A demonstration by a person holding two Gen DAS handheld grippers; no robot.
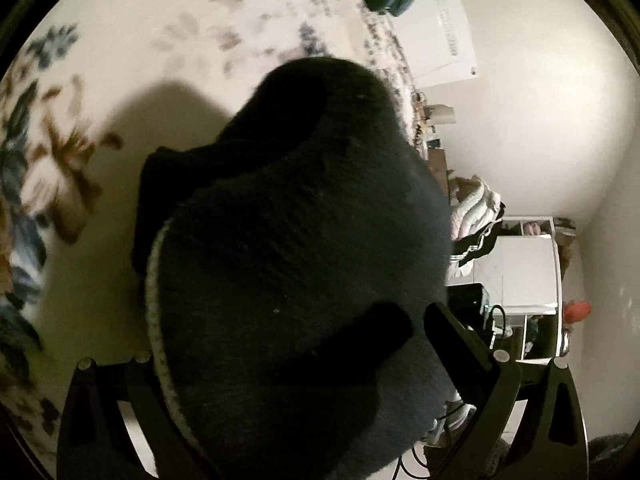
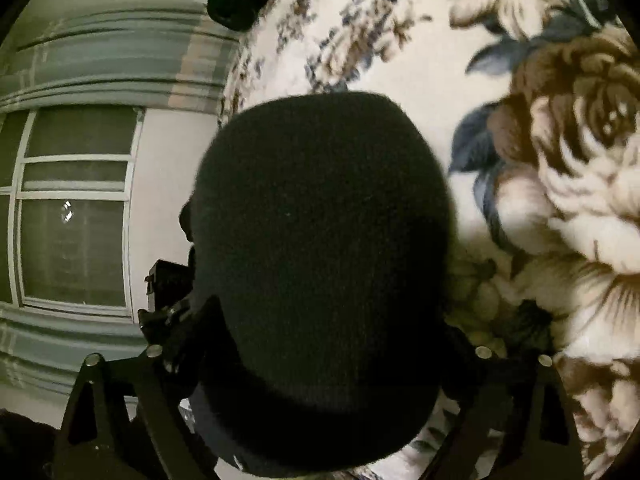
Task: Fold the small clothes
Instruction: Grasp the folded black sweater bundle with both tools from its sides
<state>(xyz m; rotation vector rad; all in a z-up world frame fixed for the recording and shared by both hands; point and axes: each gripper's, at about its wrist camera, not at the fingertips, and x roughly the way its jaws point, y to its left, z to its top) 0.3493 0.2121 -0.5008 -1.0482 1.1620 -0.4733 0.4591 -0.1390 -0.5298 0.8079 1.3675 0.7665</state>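
Both grippers (image 1: 304, 360) (image 2: 320, 360) raised — clamping dark sock (image 1: 300, 240).

A bedroom in a home. A plush floral blanket (image 2: 560, 128) (cream, with brown roses and blue leaves) covers the bed. Beyond its edge stand a white-framed window (image 2: 76, 208) under striped curtains (image 2: 120, 60), plain white walls, a white shelf unit (image 1: 528, 276), and piled clothes (image 1: 476, 224).

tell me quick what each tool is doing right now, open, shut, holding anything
Left tool: shut on the dark sock, lifted over the floral blanket.
Right tool: shut on the same dark sock; its fingertips are hidden by fabric.
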